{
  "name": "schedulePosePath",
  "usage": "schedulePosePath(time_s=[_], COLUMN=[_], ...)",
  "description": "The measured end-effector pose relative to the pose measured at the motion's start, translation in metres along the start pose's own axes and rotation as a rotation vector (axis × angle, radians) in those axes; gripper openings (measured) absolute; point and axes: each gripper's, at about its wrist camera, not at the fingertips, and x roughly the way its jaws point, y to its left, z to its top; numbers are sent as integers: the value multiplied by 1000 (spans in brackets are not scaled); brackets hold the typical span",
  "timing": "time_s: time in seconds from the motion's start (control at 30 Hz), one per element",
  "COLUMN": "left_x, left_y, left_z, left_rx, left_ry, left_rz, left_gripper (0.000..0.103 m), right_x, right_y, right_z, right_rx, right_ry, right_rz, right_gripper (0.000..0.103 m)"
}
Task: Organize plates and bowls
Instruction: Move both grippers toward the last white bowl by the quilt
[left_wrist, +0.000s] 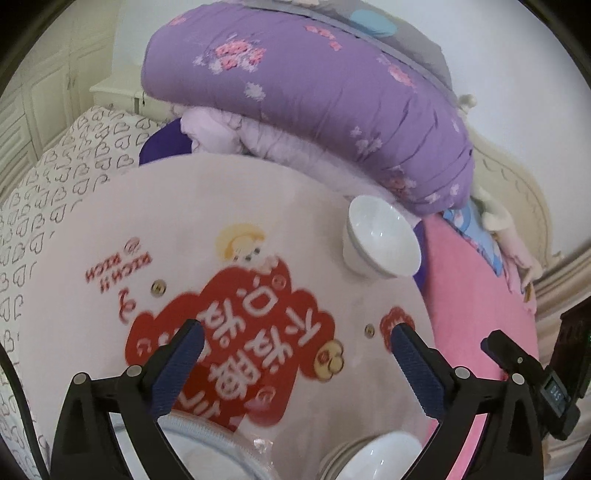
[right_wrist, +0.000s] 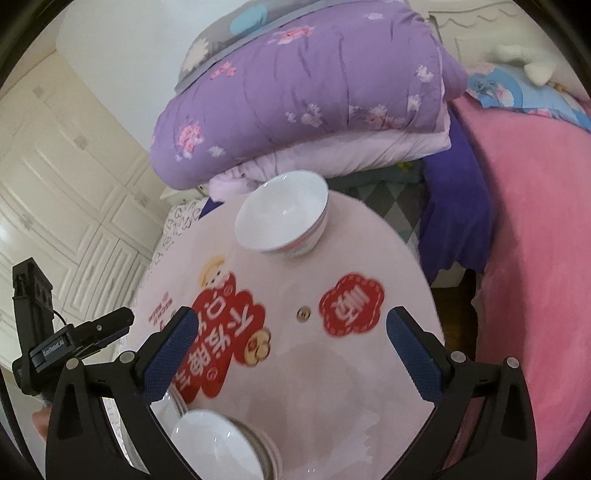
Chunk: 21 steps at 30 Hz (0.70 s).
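Apparently, bowl (right_wrist: 282, 216) lies beyond open right gripper (right_wrist: 290, 326).

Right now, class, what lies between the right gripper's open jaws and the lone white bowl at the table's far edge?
Only printed tablecloth: no dish between right gripper and lone bowl, per the right wrist view.

Cream panelled wardrobe (right_wrist: 55, 206) beside a bed (right_wrist: 535, 258) (pink cover), white wall (left_wrist: 517, 74) behind
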Motion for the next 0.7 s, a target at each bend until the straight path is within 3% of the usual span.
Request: schedulePosePath(time_s=[0.27,0.7], left_x=[43,164], left_y=[-20,-40], left_z=[40,92], left_rx=[4,-21], left_ry=[19,129], left_rz=[-14,-12], left_gripper=[99,97], right_x=[28,107], right_y=[-12,-30], right_z=[40,85], right_rx=[20,49], right_ry=[15,107], right_rz=[-18,-29], right_gripper=[103,101])
